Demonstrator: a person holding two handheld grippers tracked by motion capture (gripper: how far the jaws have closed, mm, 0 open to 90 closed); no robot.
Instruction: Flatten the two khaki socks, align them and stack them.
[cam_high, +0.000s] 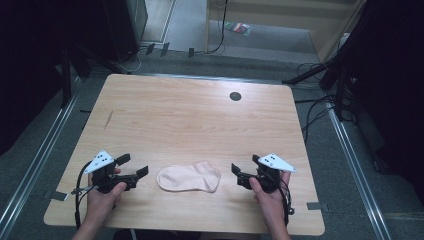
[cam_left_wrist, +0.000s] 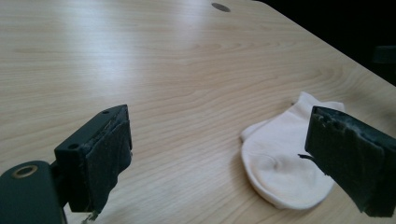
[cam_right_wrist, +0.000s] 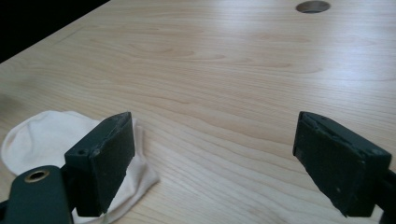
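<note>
Sock (cam_high: 189, 178) lies flat near the front edge of the table (cam_high: 190, 115), between our two grippers and apart from both. We read its long axis as running left to right across the table in the high view: rounded toe toward the left gripper (cam_high: 136, 167), cuff end toward the right gripper (cam_high: 244, 169), with the cuff corner turned slightly toward the far edge.

Left gripper: jaws spread wide, nothing between the pads. In the left gripper view the sock (cam_left_wrist: 285, 163) sits low and to the right, partly behind one jaw. Right gripper: jaws likewise spread wide and empty; in the right gripper view the sock (cam_right_wrist: 51, 140) lies to the left, partly behind the jaw on that side.

Surroundings: a small dark round hole (cam_high: 235, 96) in the tabletop toward the far right, well apart from the sock. We see nothing standing between either gripper and the sock.

Materials: sock is pale cream knit fabric, soft, thin, with rounded outline. Table is light wood-grain laminate with rounded corners and a slight sheen. Jaw pads are black, blocky, with worn, rough faces.
</note>
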